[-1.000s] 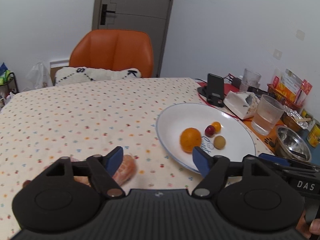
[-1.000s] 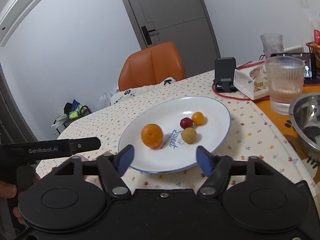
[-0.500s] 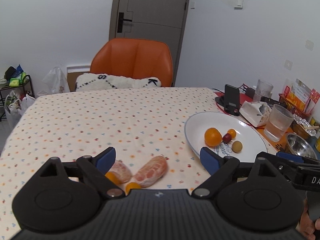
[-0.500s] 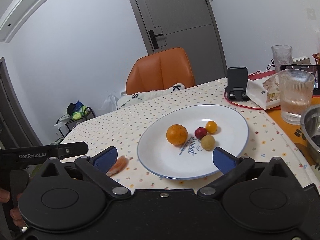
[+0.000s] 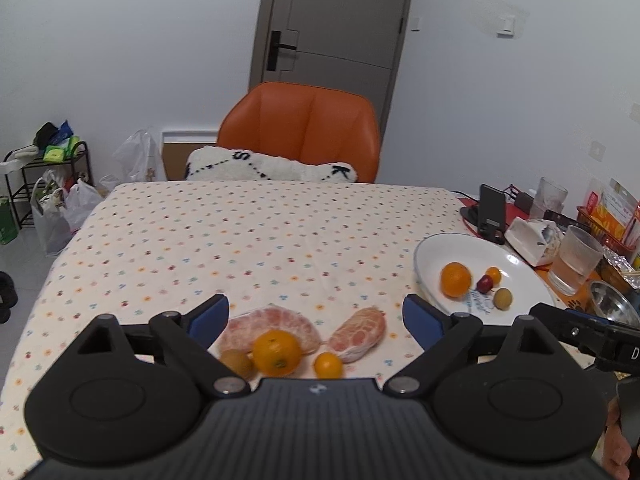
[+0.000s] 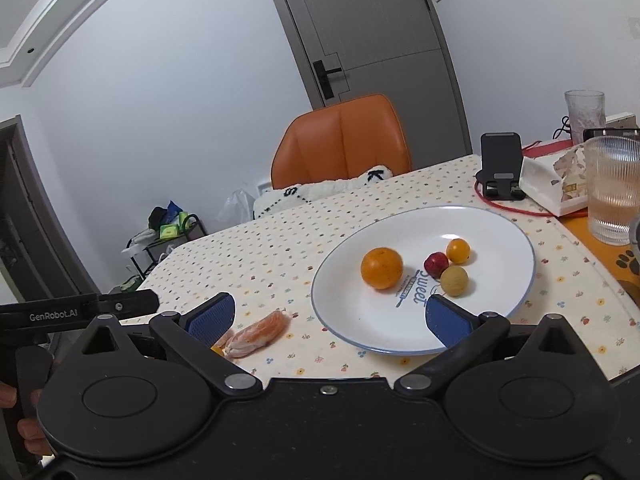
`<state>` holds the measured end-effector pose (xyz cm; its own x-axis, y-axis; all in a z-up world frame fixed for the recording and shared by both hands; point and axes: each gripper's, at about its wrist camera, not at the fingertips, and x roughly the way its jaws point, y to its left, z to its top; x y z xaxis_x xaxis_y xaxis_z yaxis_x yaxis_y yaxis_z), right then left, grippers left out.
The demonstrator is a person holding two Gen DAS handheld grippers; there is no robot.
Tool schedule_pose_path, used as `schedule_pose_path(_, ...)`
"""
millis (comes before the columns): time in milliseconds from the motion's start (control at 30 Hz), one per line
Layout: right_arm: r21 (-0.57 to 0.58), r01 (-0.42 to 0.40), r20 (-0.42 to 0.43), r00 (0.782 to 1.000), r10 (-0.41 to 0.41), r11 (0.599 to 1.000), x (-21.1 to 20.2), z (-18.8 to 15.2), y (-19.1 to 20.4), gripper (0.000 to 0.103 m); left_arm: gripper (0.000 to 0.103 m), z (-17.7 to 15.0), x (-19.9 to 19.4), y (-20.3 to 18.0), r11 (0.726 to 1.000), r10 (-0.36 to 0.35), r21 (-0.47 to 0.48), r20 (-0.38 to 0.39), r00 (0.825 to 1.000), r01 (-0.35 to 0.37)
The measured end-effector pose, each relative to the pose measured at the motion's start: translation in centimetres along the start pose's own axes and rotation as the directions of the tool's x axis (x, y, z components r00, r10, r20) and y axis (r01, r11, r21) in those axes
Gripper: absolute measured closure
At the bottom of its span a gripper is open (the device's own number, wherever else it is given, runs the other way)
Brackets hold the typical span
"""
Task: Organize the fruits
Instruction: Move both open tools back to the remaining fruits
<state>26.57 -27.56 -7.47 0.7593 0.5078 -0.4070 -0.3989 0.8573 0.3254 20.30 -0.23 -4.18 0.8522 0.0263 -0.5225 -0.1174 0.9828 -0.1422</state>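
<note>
On the tablecloth (image 5: 248, 240): loose orange (image 5: 277, 352), two peeled segments.
Plate (image 6: 500, 232): orange, three small fruits.
Left gripper (image 5: 316, 314): spread wide, empty.
Right gripper (image 6: 332, 316): spread wide, empty.

Orange chair (image 5: 300, 130), grey door (image 5: 336, 32), white walls.

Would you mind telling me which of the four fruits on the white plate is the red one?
It is the small red fruit, between the small orange fruit and the yellowish-green fruit; the large orange sits apart.
</note>
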Motion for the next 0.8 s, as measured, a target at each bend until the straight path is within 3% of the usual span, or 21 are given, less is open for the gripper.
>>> schedule_pose_path(400, 0.007, -0.040, -0.031, 0.999, 0.040, 0.999, 0.9, -0.8, 1.1, 0.000, 0.010, -1.0, -1.3, 3.0, 0.997, 0.063, -0.046, -0.005, 0.998, -0.063)
schedule_pose_path(800, -0.037, -0.104, -0.092, 0.991, 0.100, 0.994, 2.2, -2.0, 2.9, 0.000, 0.010, -2.6, -1.8, 4.8, 0.995, 0.072, -0.063, -0.033, 0.997, -0.074)
